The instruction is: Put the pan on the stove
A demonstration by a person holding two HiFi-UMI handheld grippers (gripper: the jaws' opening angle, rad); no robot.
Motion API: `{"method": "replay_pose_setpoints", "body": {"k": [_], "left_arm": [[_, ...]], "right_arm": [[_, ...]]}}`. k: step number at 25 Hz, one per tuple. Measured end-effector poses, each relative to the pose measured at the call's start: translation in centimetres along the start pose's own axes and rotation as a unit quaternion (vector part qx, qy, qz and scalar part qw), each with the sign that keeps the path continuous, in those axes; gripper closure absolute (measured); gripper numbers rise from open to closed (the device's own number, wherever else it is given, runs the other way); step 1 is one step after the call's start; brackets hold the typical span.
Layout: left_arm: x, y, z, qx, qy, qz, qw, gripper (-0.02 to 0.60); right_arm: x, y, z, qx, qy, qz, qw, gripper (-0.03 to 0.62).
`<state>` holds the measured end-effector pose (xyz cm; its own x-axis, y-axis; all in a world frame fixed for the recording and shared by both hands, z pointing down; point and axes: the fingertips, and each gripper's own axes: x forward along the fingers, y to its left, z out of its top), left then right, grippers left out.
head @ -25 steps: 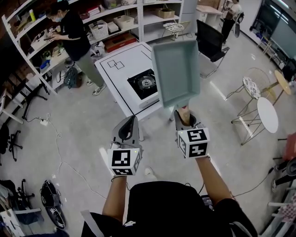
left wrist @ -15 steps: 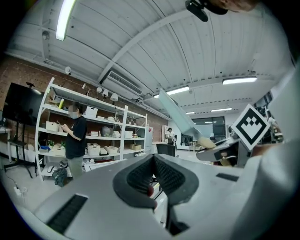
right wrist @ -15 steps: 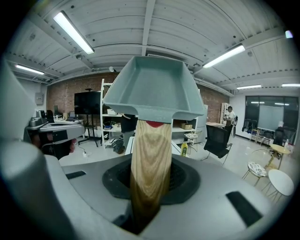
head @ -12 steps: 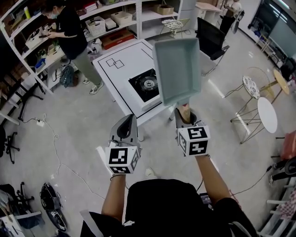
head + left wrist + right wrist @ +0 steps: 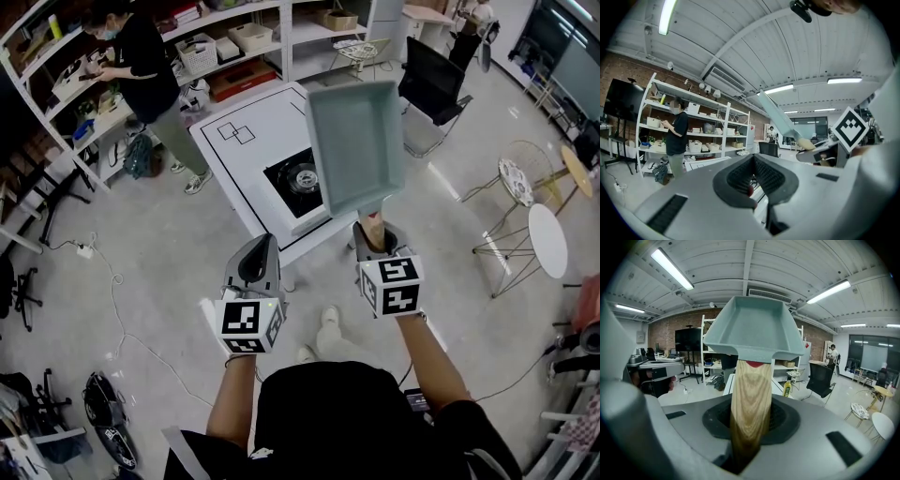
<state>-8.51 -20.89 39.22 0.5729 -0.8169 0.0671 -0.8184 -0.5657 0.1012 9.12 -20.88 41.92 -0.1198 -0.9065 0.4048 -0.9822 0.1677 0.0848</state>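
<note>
A grey-green rectangular pan with a wooden handle is held up in the air, tilted with its far end raised. My right gripper is shut on that handle, and the pan fills the upper middle of the right gripper view. The black stove sits on the near part of a white table, partly hidden behind the pan. My left gripper hovers beside the right one, its jaws shut with nothing in them. The pan also shows at the right of the left gripper view.
A person stands at the white shelves beyond the table. A black chair is at the table's right, and round side tables stand farther right. Cables lie on the floor at left. A yellow bottle stands on the table.
Both grippers have moved forward toward the table, the pan still held in the right one. A shoe has come into view on the floor below the grippers.
</note>
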Motion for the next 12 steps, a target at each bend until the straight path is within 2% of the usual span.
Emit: {"method": "replay_pose_setpoints", "body": {"k": [12], "left_arm": [[5.7, 1.6, -0.5, -0.002, 0.012, 0.040, 0.9991, 0.574]], "right_arm": [[7.0, -3.2, 0.3, -0.010, 0.031, 0.031, 0.999, 0.516]]}}
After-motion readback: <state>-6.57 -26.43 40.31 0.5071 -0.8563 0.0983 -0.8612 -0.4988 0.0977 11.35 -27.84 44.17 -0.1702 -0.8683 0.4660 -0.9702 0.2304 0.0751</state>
